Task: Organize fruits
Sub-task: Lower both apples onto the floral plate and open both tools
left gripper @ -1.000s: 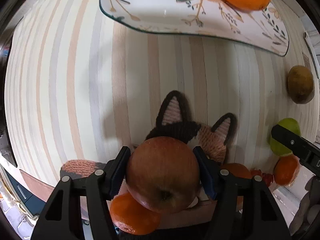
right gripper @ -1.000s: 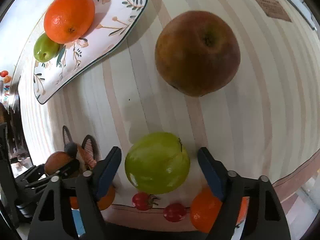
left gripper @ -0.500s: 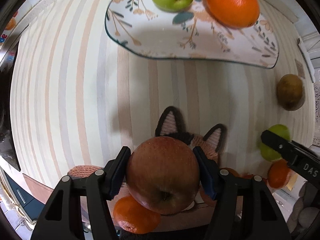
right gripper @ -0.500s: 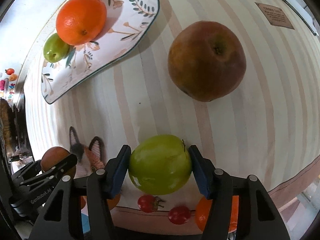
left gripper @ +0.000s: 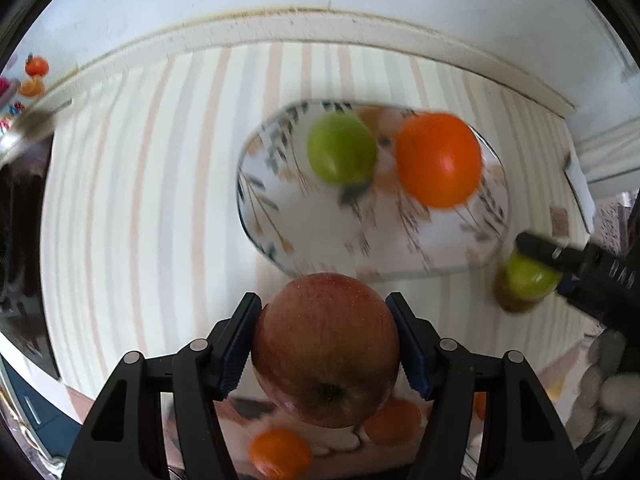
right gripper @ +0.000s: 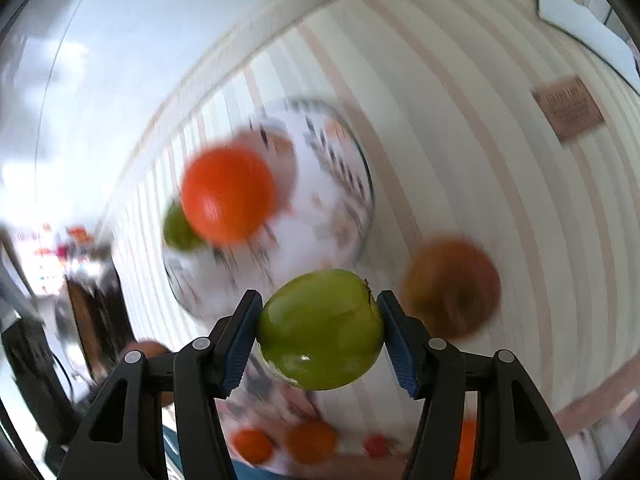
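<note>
Right gripper jaws now clamped on green apple, both held fruits lifted higher, plate farther off

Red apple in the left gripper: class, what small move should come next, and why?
Probably carry the red apple forward and lower it onto the bare near part of the floral plate. The left gripper clamps it just short of the rim, and the green fruit and orange sit on the far side.
</note>
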